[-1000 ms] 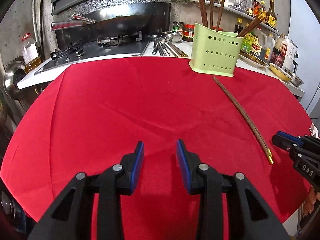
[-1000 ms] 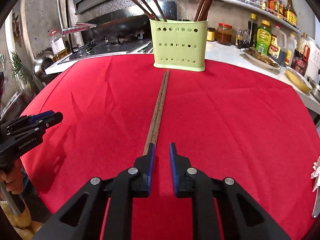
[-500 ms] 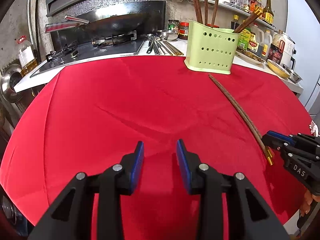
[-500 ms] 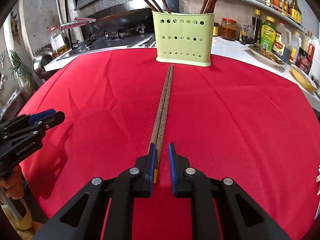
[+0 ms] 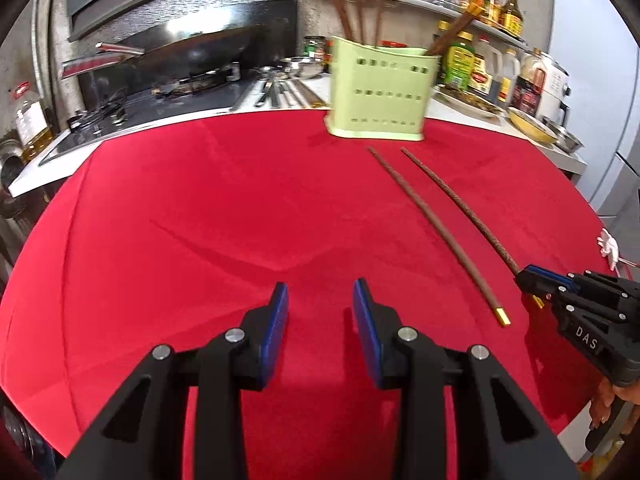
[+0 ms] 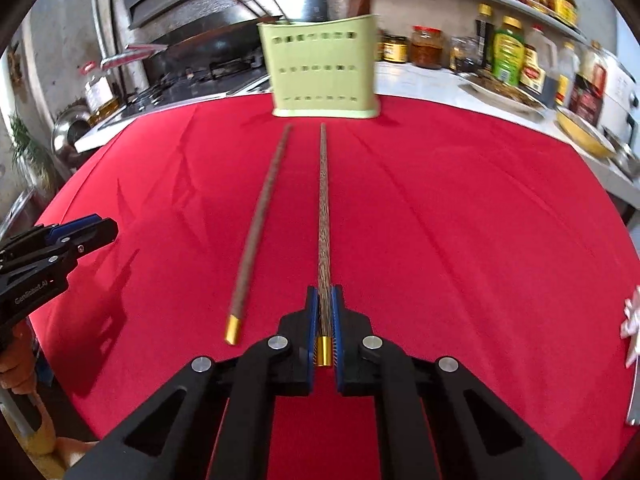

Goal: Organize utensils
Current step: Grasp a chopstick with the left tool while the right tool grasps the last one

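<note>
My right gripper [image 6: 325, 295] is shut on the gold-capped end of one brown chopstick [image 6: 323, 216], which points toward the green perforated utensil holder [image 6: 322, 70]. A second brown chopstick [image 6: 260, 224] lies on the red tablecloth [image 6: 460, 216] just left of it. In the left wrist view the two chopsticks [image 5: 430, 220] [image 5: 460, 204] lie apart, with the right gripper [image 5: 524, 280] at the end of the right one. My left gripper [image 5: 320, 296] is open and empty over the cloth. The holder [image 5: 378, 94] has several chopsticks standing in it.
A stove with a wok [image 5: 188, 56] and loose metal utensils [image 5: 280, 90] lie on the counter behind the table. Bottles and jars [image 6: 508, 56] line the back right. A yellow bowl [image 6: 582, 132] sits at the right. An oil bottle [image 5: 30, 120] stands far left.
My right gripper has closed on one chopstick and shifted it right, splitting the pair; the other chopstick stays on the cloth. Both views swung slightly; the left gripper stays open.
</note>
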Demonstrator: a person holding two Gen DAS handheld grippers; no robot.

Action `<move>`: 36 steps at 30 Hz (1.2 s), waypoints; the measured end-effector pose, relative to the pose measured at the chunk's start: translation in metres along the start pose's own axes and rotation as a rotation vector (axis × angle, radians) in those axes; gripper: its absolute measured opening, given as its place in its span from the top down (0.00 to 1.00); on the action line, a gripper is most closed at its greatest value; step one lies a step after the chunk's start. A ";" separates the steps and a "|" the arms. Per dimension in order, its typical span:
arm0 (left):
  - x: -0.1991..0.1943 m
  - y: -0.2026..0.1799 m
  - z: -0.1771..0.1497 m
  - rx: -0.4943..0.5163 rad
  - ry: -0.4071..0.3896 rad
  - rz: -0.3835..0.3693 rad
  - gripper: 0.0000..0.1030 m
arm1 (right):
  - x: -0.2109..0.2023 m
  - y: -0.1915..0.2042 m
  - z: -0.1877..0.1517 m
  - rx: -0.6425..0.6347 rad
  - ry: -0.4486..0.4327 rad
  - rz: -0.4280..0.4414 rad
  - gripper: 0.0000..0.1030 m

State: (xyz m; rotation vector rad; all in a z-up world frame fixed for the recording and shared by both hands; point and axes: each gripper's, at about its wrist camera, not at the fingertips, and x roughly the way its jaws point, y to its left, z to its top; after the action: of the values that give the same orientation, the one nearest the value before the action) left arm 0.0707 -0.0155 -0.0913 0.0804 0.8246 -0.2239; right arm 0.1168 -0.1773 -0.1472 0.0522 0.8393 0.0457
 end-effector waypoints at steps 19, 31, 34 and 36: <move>0.042 -0.099 0.009 0.094 0.123 -0.171 0.82 | -0.020 -0.036 -0.022 0.039 -0.038 0.006 0.93; 0.016 -0.047 -0.012 0.106 0.140 -0.067 0.93 | -0.022 -0.025 -0.026 0.031 -0.048 0.041 0.93; 0.011 -0.039 -0.017 0.096 0.144 -0.066 0.93 | -0.023 -0.022 -0.027 0.009 -0.048 0.032 0.91; 0.007 -0.037 -0.020 0.092 0.142 -0.058 0.92 | -0.024 -0.022 -0.027 0.010 -0.044 0.030 0.91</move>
State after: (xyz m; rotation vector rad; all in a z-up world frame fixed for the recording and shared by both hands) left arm 0.0524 -0.0494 -0.1098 0.1598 0.9584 -0.3133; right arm 0.0813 -0.2004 -0.1493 0.0752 0.7948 0.0686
